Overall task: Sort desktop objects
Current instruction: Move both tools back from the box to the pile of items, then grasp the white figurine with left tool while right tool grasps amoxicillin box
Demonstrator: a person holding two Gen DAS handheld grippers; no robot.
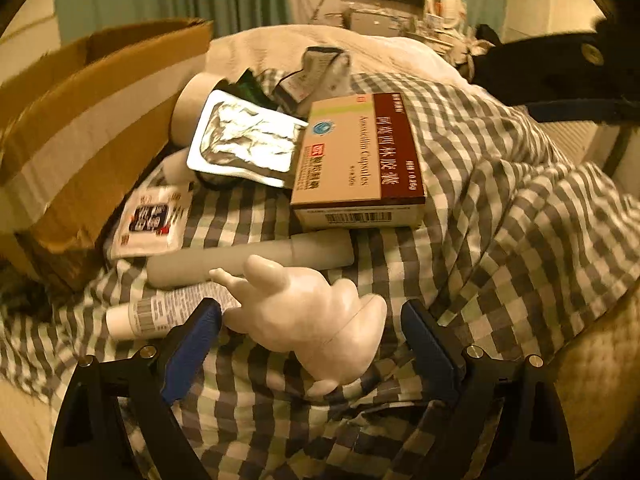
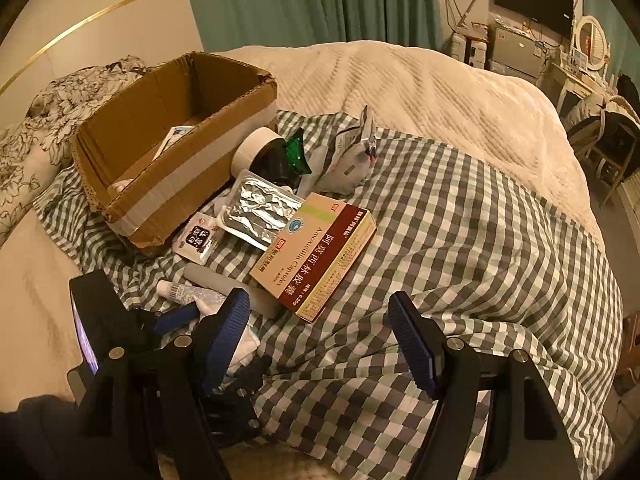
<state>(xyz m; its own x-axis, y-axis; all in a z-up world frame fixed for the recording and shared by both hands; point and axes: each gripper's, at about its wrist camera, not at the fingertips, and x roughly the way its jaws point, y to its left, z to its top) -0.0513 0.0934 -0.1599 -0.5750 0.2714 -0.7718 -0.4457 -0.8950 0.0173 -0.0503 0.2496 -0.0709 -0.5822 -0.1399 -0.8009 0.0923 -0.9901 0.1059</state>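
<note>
My left gripper [image 1: 312, 324] is open, with its blue fingers on either side of a white figurine [image 1: 308, 312] lying on the checked cloth [image 1: 500, 208]. Behind it lie a grey tube [image 1: 248, 260], a small white tube [image 1: 168, 312], an Amoxicillin box [image 1: 356, 160], a foil blister pack [image 1: 248, 140] and a sachet [image 1: 152, 220]. My right gripper [image 2: 320, 320] is open and empty above the cloth [image 2: 460, 240], just right of the left gripper [image 2: 176, 320]. The box [image 2: 316, 252] lies ahead of it.
An open cardboard box [image 2: 172, 152] stands at the left with a few items inside; it also shows in the left wrist view [image 1: 80, 120]. A white-lidded jar [image 2: 256, 148], green packet [image 2: 296, 152] and grey pouch [image 2: 348, 164] lie behind. White quilt [image 2: 420, 88] beyond.
</note>
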